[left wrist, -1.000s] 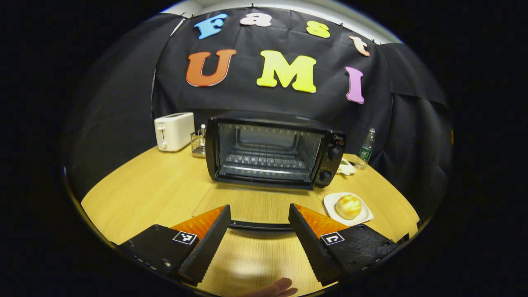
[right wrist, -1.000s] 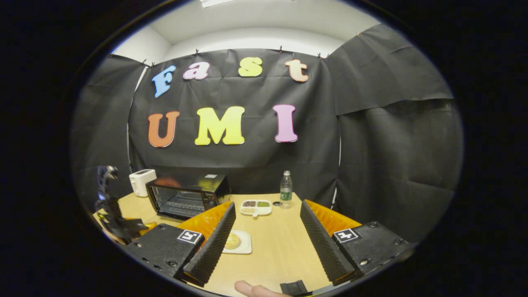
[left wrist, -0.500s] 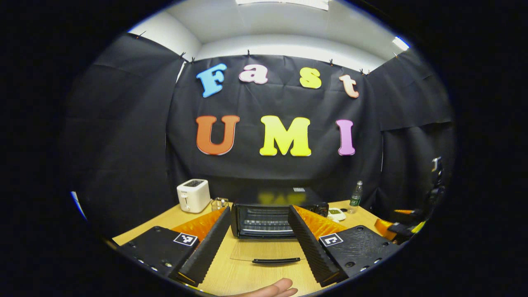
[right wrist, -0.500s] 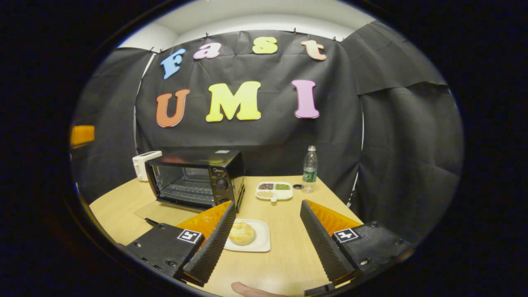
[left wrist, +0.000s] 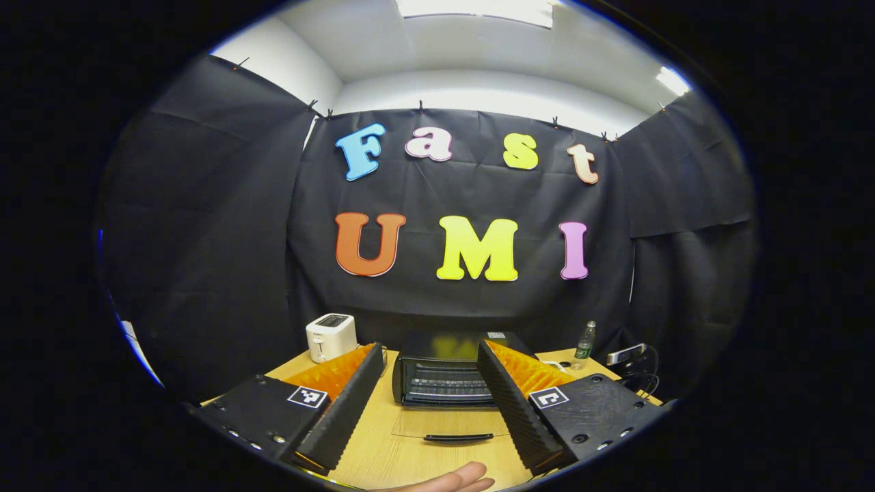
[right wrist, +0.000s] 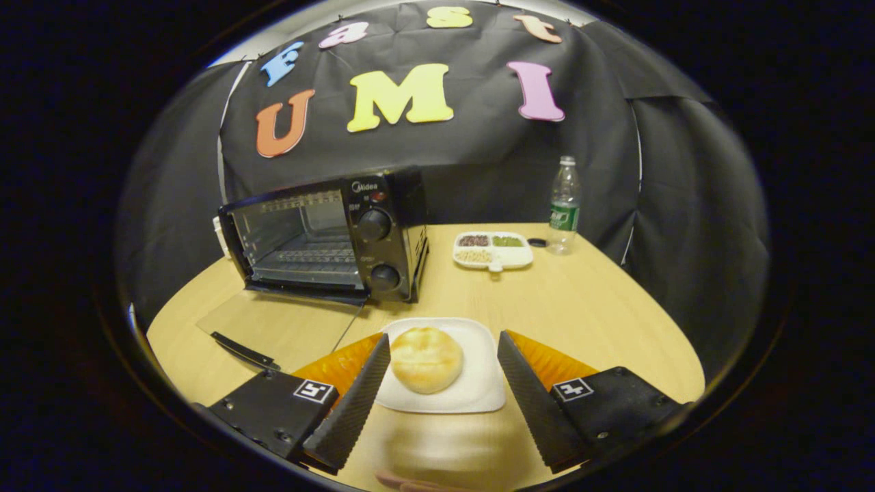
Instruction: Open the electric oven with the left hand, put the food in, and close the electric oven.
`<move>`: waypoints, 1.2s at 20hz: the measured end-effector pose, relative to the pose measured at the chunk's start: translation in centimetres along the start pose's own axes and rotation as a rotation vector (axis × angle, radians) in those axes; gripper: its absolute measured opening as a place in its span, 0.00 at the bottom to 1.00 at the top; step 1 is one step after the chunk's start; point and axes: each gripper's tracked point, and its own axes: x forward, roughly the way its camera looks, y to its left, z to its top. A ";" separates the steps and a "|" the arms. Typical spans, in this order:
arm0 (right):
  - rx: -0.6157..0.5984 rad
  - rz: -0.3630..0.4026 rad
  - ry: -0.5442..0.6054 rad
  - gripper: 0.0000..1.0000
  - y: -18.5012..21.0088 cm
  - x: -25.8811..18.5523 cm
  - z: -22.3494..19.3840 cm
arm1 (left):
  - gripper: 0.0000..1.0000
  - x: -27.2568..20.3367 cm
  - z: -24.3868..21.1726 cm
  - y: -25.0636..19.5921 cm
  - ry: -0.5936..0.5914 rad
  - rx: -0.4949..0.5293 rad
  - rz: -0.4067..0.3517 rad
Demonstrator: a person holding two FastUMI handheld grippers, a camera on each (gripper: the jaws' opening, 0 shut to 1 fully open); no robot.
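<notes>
The right gripper [right wrist: 437, 383] had its fingers spread wide with nothing between the pads, set either side of the bread roll [right wrist: 426, 358] but apart from it. The spacing suited a straight descent onto the roll, which was probably why they were held that broad. The roll sat on a white plate [right wrist: 478, 383] near the table's front edge, just beside the electric oven [right wrist: 328, 236] on its control-knob side, so the carry into the cavity looked short.

The oven's glass door [right wrist: 287, 328] lay folded flat on the wooden table [right wrist: 581, 314], handle toward the person, leaving the wire rack exposed (the opening step appeared done). That flat door also sat in the path, so I judged the roll would have to pass over it.

The left gripper [left wrist: 429, 410] was likewise released, fingers parted and holding nothing, raised and drawn back from the oven with the door handle [left wrist: 458, 437] visible between them on the table. Held there it kept out of the other hand's way, and stayed lined up with the handle for closing afterwards.
</notes>
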 end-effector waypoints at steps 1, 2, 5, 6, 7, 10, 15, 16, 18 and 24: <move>-0.002 0.004 0.020 0.96 0.2 0.6 -0.4 | 0.91 0.1 0.0 0.4 -0.003 0.000 0.009; -0.003 0.003 0.037 1.00 0.4 1.1 -0.7 | 0.92 0.1 -0.1 0.6 0.000 0.004 0.010; -0.002 -0.004 0.087 1.00 0.3 2.8 -2.1 | 0.92 0.3 -0.5 0.9 0.002 0.003 0.015; 0.008 0.008 0.095 1.00 0.5 3.2 -2.3 | 0.92 0.4 -0.9 0.8 0.011 -0.003 0.010; 0.014 0.009 0.104 0.96 0.6 3.5 -2.6 | 0.91 0.5 -1.3 0.3 0.026 -0.011 -0.010; 0.025 0.024 0.143 1.00 1.0 4.0 -3.5 | 0.92 0.5 -1.9 -0.2 0.046 -0.024 -0.041; 0.072 0.031 0.088 0.90 1.0 3.1 -2.4 | 0.92 0.4 -2.3 0.7 0.044 -0.010 -0.021; 0.075 0.033 0.074 0.86 1.1 2.7 -1.9 | 0.92 0.3 -2.4 1.0 0.043 -0.005 -0.015; 0.088 0.051 0.038 0.88 1.9 1.5 -0.8 | 0.92 0.2 -2.6 1.6 0.041 0.000 -0.004; 0.210 0.186 -0.012 0.88 7.5 -0.9 1.3 | 0.92 -0.3 -2.6 2.8 0.037 -0.019 -0.005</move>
